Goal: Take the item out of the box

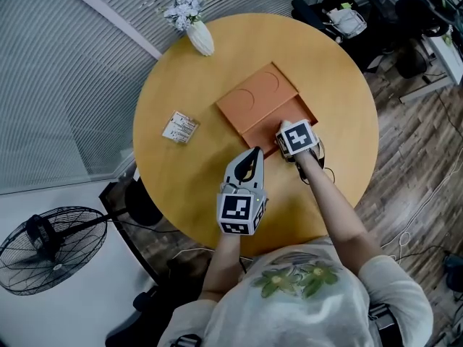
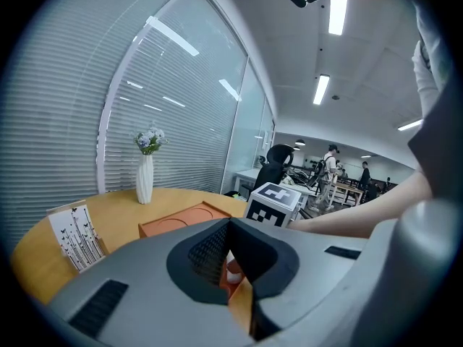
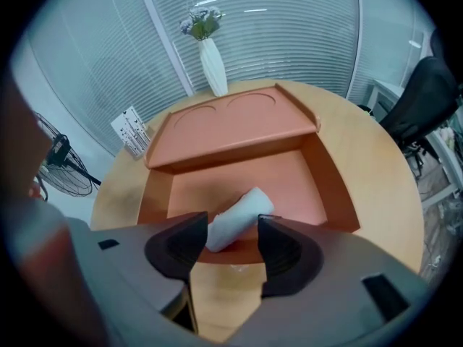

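Note:
An orange box (image 1: 257,96) lies mid-table, its lid (image 3: 231,121) slid back so the near half is uncovered. Inside rests a white roll (image 3: 235,221), lying at a slant. My right gripper (image 3: 234,241) reaches over the box's near wall, its jaws closed in on the roll's near end from both sides. In the head view the right gripper (image 1: 284,134) sits at the box's near corner, its jaws hidden under the marker cube. My left gripper (image 1: 252,152) hovers just short of the box, shut with nothing held. The left gripper view shows the left gripper (image 2: 231,266) aimed at the box (image 2: 177,223).
A white vase with flowers (image 1: 200,38) stands at the table's far edge. A small printed card (image 1: 179,127) stands left of the box. A floor fan (image 1: 43,248) is off the table to the left. Chairs and bags (image 1: 347,20) lie beyond the far right.

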Demonstrator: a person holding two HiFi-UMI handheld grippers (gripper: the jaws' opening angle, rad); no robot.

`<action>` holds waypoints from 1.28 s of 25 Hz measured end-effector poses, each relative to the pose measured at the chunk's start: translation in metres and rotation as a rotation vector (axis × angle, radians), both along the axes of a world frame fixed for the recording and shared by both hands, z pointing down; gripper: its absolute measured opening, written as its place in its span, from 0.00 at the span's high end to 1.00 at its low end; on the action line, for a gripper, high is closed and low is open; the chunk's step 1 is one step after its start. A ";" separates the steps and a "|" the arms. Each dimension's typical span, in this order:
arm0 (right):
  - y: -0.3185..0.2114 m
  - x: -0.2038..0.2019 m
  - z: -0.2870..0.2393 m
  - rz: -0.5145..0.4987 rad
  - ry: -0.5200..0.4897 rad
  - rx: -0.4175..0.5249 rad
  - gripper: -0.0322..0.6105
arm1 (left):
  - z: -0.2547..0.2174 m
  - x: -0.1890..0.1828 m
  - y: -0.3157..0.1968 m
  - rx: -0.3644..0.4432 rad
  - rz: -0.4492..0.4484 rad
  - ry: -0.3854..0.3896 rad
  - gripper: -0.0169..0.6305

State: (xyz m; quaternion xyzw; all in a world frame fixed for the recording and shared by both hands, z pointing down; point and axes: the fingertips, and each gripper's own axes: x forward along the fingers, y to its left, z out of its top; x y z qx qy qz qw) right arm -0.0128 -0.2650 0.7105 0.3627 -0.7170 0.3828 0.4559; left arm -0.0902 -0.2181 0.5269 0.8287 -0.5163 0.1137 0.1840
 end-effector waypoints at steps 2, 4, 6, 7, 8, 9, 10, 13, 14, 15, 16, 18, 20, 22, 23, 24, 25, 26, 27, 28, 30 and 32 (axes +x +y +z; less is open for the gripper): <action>-0.004 -0.001 0.004 -0.001 0.007 0.000 0.60 | 0.000 0.001 0.000 -0.001 0.002 -0.004 0.97; -0.006 -0.001 0.005 -0.003 0.026 -0.001 0.60 | 0.000 0.001 0.000 -0.002 0.003 -0.006 0.97; -0.007 0.001 0.003 -0.006 0.052 0.003 0.62 | 0.000 0.001 0.000 -0.005 0.003 -0.007 0.97; -0.007 0.001 0.003 -0.009 0.061 0.005 0.63 | 0.000 0.001 0.000 -0.006 0.002 -0.008 0.97; -0.007 0.001 0.004 -0.013 0.068 0.003 0.63 | 0.001 0.001 0.000 -0.007 0.002 -0.009 0.97; -0.006 0.000 0.003 -0.019 0.073 0.002 0.63 | 0.002 0.001 0.000 -0.007 0.002 -0.010 0.97; -0.006 0.000 0.001 -0.027 0.077 0.004 0.64 | 0.002 0.001 0.000 -0.008 0.003 -0.010 0.97; -0.008 0.003 -0.001 -0.040 0.072 0.023 0.72 | 0.002 0.003 0.001 -0.009 0.006 -0.010 0.97; -0.010 0.003 0.001 -0.039 0.060 0.028 0.75 | 0.002 0.003 0.001 -0.009 0.006 -0.012 0.97; -0.011 0.003 0.003 -0.038 0.046 0.033 0.77 | 0.001 0.003 0.001 -0.009 0.006 -0.013 0.97; -0.011 0.003 0.004 -0.037 0.035 0.036 0.78 | 0.001 0.003 0.002 -0.009 0.005 -0.015 0.97; -0.011 0.003 0.004 -0.037 0.027 0.038 0.80 | 0.002 0.002 0.002 -0.010 0.002 -0.018 0.97; -0.010 0.004 0.001 -0.031 0.027 0.040 0.81 | 0.002 0.002 0.002 -0.009 0.001 -0.019 0.97; -0.011 0.007 -0.001 -0.027 0.030 0.049 0.82 | 0.002 0.002 0.002 -0.007 0.001 -0.020 0.97; -0.011 0.008 -0.002 -0.027 0.031 0.055 0.82 | 0.002 0.002 0.002 -0.007 0.000 -0.021 0.97; -0.012 0.009 -0.003 -0.027 0.031 0.062 0.83 | 0.002 0.001 0.002 -0.008 0.000 -0.022 0.97; -0.013 0.009 -0.004 -0.025 0.027 0.071 0.84 | 0.002 0.001 0.003 -0.008 -0.001 -0.023 0.97; -0.014 0.009 -0.005 -0.021 0.020 0.081 0.86 | 0.001 0.000 0.003 -0.008 -0.002 -0.023 0.97; -0.015 0.008 -0.006 -0.019 0.011 0.091 0.91 | 0.001 0.000 0.004 -0.007 -0.003 -0.023 0.97; -0.016 0.007 -0.006 -0.020 0.001 0.099 0.93 | 0.001 0.000 0.004 -0.007 -0.004 -0.023 0.97; -0.017 0.008 -0.004 -0.031 -0.008 0.102 0.93 | 0.001 0.001 0.005 -0.007 -0.006 -0.022 0.97; -0.018 0.010 -0.003 -0.027 -0.007 0.101 0.93 | 0.000 0.002 0.004 -0.006 -0.007 -0.021 0.97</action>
